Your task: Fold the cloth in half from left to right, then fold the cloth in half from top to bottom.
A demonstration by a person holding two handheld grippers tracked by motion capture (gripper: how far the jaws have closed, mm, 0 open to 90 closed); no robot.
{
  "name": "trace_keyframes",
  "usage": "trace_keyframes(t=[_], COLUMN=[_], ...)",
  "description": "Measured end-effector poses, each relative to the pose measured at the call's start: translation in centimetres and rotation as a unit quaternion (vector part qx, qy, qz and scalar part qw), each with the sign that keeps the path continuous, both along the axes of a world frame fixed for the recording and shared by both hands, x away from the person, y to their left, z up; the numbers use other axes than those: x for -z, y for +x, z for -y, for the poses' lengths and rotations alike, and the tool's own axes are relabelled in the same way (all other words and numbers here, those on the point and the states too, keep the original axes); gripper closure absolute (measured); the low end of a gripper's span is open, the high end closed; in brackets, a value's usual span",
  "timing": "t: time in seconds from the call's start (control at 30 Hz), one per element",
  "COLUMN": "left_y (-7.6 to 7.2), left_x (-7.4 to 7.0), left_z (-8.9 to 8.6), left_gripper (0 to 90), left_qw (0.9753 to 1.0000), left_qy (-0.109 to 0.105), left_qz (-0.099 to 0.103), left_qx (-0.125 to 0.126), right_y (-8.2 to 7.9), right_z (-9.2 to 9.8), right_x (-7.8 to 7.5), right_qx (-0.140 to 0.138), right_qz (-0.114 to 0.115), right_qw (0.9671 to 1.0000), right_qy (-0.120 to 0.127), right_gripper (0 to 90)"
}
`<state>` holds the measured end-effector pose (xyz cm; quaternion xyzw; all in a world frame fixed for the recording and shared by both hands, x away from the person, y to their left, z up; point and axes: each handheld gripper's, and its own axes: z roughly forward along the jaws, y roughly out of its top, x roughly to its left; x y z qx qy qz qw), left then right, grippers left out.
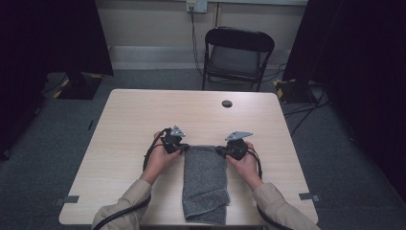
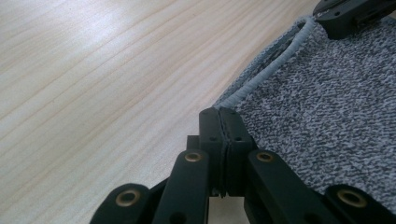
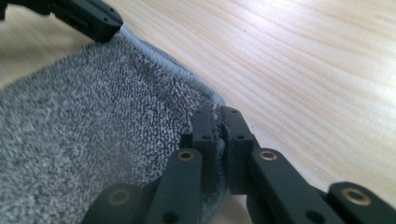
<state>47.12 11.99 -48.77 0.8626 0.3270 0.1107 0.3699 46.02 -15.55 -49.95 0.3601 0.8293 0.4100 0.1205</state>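
Note:
A grey towel [image 1: 205, 184] lies folded in a long strip on the wooden table [image 1: 134, 120], its near end hanging over the front edge. My left gripper [image 1: 182, 148] is shut on the towel's far left corner, and my right gripper [image 1: 224, 151] is shut on the far right corner. In the left gripper view the jaws [image 2: 223, 116] pinch the hemmed corner of the towel [image 2: 327, 107], with the other gripper [image 2: 355, 14] at the far end of the hem. In the right gripper view the jaws [image 3: 217, 121] clamp the towel [image 3: 84, 135] corner, and the other gripper [image 3: 79, 16] holds the opposite corner.
A round cable hole [image 1: 227, 103] sits near the table's far edge. A black folding chair [image 1: 237, 55] stands behind the table. Dark curtains hang at both sides, and cables run on the floor at the right.

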Motion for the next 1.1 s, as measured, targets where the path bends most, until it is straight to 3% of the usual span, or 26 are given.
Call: trace_keyframes(t=[0.2, 0.33, 0.53, 0.73, 0.83, 1.0, 1.1], left_y=[0.5, 1.3, 1.7, 2.2, 2.6, 1.6, 0.3], left_x=[-1.5, -2.9, -4.5, -5.6, -6.5, -7.8, -7.7], left_z=[0.0, 0.0, 0.0, 0.0, -0.2, -0.3, -0.2], left_gripper=[90.0, 90.0, 90.0, 90.0, 90.0, 90.0, 90.0], left_qw=[0.9998, 0.9987, 0.9982, 0.9975, 0.9962, 0.9938, 0.9936], left_qy=[-0.015, -0.049, -0.053, -0.059, -0.073, -0.092, -0.091], left_qz=[0.007, 0.013, 0.026, 0.038, 0.046, 0.056, 0.056], left_qx=[0.010, 0.007, 0.011, 0.011, 0.010, 0.025, 0.038], right_y=[0.5, 1.4, 2.2, 2.7, 3.2, 2.9, 1.3], right_z=[0.5, 0.7, 1.1, 1.3, 1.2, 1.3, 1.4], right_x=[-0.9, -2.1, -3.8, -5.2, -6.2, -7.6, -7.7], right_qx=[0.004, 0.008, 0.007, 0.008, 0.010, 0.001, -0.015], right_qz=[0.001, 0.001, 0.010, 0.022, 0.029, 0.042, 0.045], right_qw=[0.9999, 0.9994, 0.9980, 0.9979, 0.9976, 0.9966, 0.9964], right_qy=[0.013, 0.034, 0.062, 0.061, 0.061, 0.072, 0.070], right_gripper=[87.0, 87.0, 86.9, 86.7, 86.7, 86.5, 86.2])
